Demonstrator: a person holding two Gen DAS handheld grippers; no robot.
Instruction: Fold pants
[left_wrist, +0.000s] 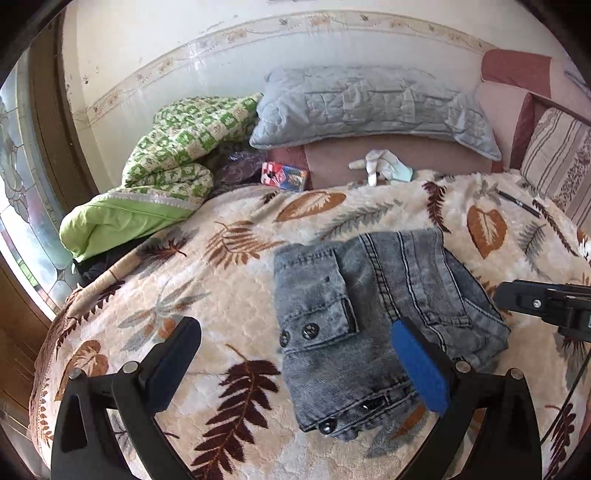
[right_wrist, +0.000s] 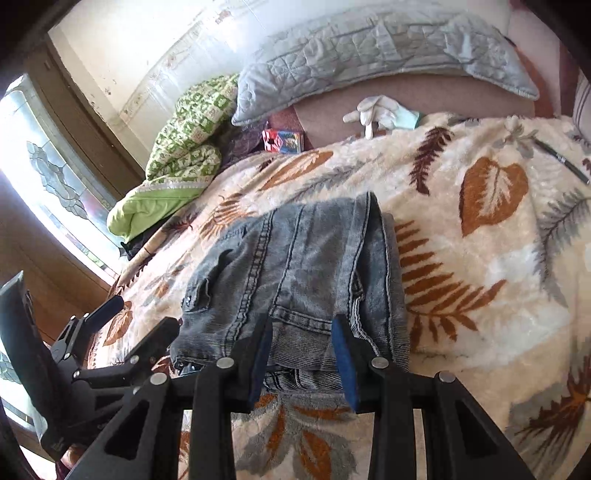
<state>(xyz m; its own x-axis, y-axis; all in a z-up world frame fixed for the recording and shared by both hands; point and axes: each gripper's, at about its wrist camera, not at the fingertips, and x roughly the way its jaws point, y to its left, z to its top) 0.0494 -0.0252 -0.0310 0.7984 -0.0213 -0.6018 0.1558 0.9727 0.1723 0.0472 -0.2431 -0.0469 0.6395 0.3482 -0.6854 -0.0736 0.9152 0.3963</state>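
Grey-blue denim pants (left_wrist: 369, 317) lie folded into a compact stack on the leaf-patterned blanket (left_wrist: 184, 295); they also show in the right wrist view (right_wrist: 295, 280). My left gripper (left_wrist: 295, 365) is wide open just above the near left part of the stack, holding nothing. My right gripper (right_wrist: 301, 354) is open, its blue pads (right_wrist: 347, 365) on either side of the stack's near edge; whether they touch the cloth I cannot tell. The left gripper (right_wrist: 122, 332) shows at the lower left of the right wrist view.
A green quilt (left_wrist: 162, 184) is bundled at the back left. A grey pillow (left_wrist: 369, 107) lies along the wall. A small colourful box (left_wrist: 284, 175), white gloves (left_wrist: 384, 166) and a dark pen (left_wrist: 517, 203) lie near the blanket's far edge. A window (left_wrist: 22, 206) is on the left.
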